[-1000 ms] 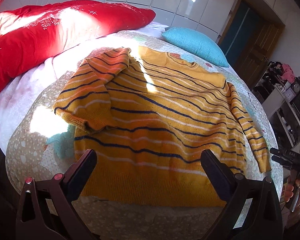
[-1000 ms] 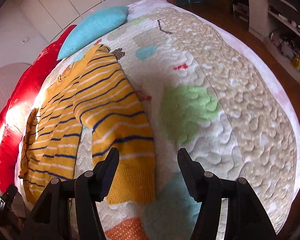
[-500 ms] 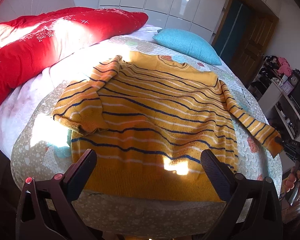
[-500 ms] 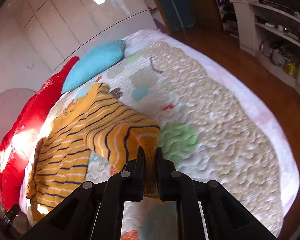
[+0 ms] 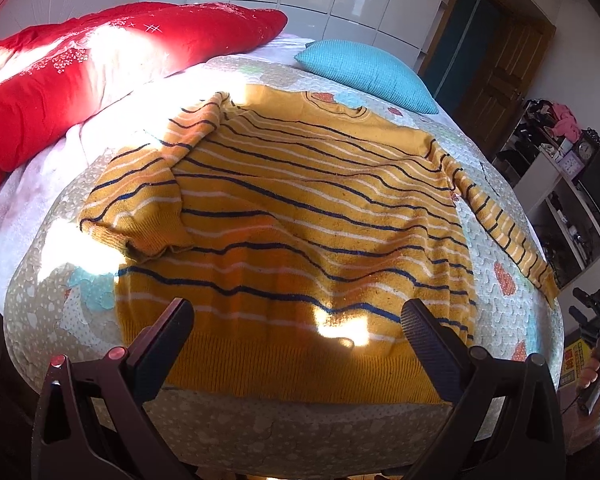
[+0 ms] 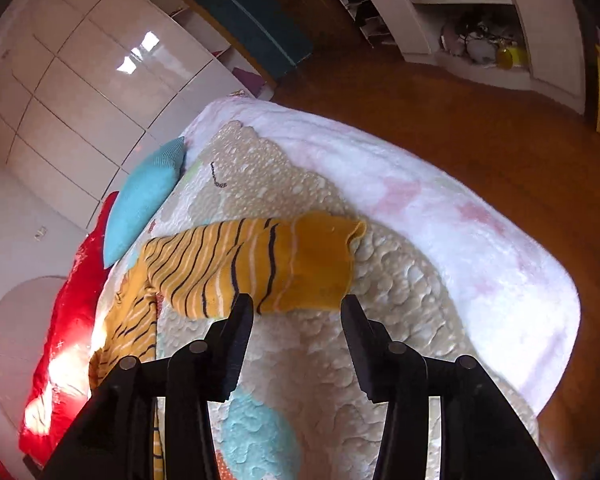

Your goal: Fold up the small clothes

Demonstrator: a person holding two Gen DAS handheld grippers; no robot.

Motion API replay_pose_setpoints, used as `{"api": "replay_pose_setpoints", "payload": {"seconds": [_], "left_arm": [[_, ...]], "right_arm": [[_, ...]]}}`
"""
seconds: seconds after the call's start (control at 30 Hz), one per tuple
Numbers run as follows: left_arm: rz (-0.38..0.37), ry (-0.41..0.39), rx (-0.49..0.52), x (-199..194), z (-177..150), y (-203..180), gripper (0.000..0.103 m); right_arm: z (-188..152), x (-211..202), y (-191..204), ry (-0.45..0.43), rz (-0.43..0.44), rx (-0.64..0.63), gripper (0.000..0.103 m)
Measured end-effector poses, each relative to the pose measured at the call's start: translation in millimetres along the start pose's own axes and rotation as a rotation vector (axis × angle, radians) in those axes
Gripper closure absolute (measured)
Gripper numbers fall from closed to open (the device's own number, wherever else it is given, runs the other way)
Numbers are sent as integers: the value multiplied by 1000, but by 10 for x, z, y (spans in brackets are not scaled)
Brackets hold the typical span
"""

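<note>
Two wrist views are given of one striped yellow sweater [image 5: 300, 216], which is spread flat on the quilted bedspread [image 5: 40, 288] of a bed. At far left a red duvet [image 5: 80, 64] is seen, sunlit and partly overexposed. The left sleeve [image 5: 140, 200] is already laid inward over the body of the garment, its cuff bunched and partly curled. The left gripper [image 5: 296, 328] is held above the hem with its jaws released wide and nothing between them. A risk is judged here: if only the upper knit layer is pinched at the hem, the lower layer may be left behind and the fold skewed. The folded sleeve could also be dragged loose, since it rests unsecured. A turquoise pillow [image 5: 364, 72] lies beyond the collar. Further right, the right sleeve [image 6: 260, 264] is stretched outward toward the bed's edge, and its cuff [image 6: 324, 260] lies just ahead of the right gripper [image 6: 298, 312], whose jaws are likewise released and empty. Slippage of that sleeve toward the edge is considered possible if it is nudged.

The near hem is partly hidden behind the left jaws. Bright sun patches obscure stripe detail. The shelves [image 6: 480, 40] at right are too cluttered for their contents to be named.
</note>
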State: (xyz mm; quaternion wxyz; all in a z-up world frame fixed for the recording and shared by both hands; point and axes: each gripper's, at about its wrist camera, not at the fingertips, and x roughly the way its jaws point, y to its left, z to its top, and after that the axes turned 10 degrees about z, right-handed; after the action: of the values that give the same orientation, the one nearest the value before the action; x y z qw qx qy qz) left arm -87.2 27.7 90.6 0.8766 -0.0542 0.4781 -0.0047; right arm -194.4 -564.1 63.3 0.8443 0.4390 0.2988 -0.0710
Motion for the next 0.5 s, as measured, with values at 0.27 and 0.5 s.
{"api": "replay_pose_setpoints", "payload": {"seconds": [0.27, 0.5], "left_arm": [[-1, 7, 10, -5, -13, -26, 0], [14, -5, -66, -32, 36, 238, 0]], "right_arm": [[-49, 505, -183, -65, 0, 134, 42], [333, 513, 78, -120, -93, 79, 93]]}}
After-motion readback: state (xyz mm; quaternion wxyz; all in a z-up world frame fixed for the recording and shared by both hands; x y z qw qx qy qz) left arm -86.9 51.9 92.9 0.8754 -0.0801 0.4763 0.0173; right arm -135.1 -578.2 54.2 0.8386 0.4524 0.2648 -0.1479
